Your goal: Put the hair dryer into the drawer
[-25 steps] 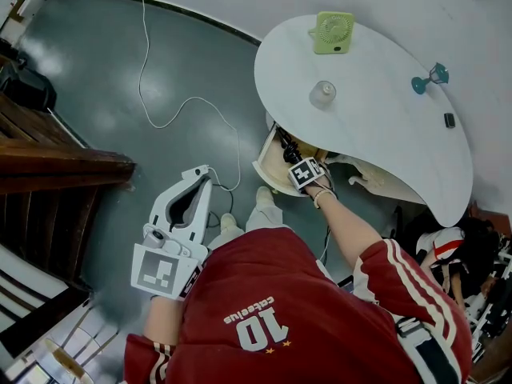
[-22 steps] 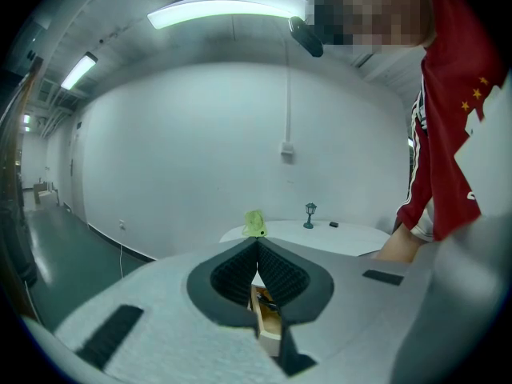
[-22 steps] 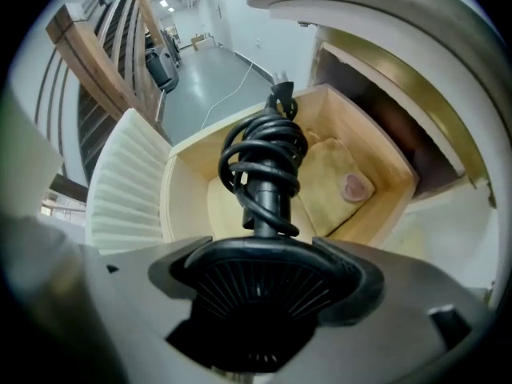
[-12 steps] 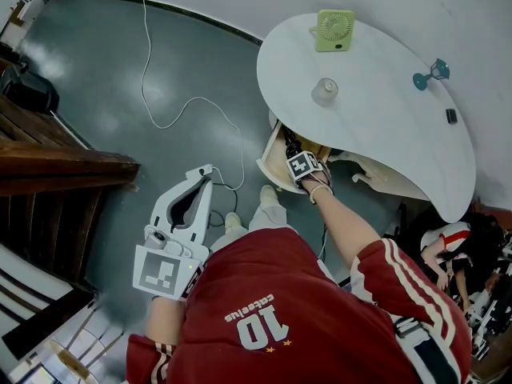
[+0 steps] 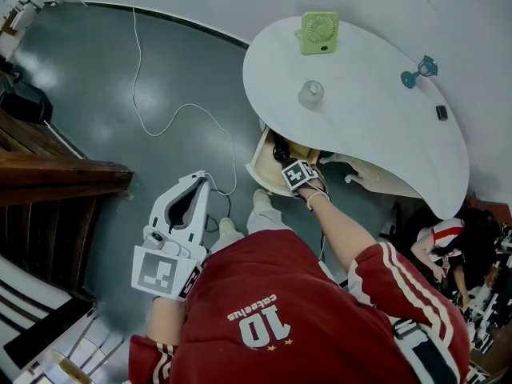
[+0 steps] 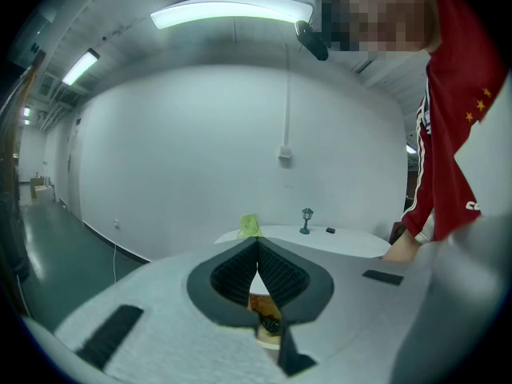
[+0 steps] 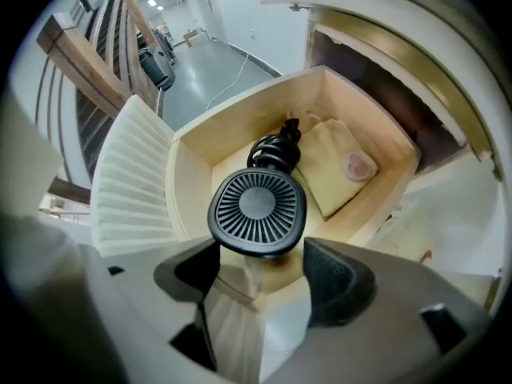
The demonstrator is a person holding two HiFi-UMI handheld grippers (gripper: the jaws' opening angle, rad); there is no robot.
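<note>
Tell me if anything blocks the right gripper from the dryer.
Nothing visible does. The dryer sits in the open drawer right beyond the right gripper, whose jaws have just been closing slightly but stand apart, nothing between them.

1. Hair dryer (image 7: pixel 256 206): your right gripper view gives you only the round rear grille. The body and handle lie hidden behind it, and a black coil (image 7: pixel 274 149) shows past its top edge.
2. Drawer (image 5: pixel 260 160): in your head view its back end is hidden under the table (image 5: pixel 376 118).
3. Small dark item (image 5: pixel 442 112) on the table: too small to tell.
</note>
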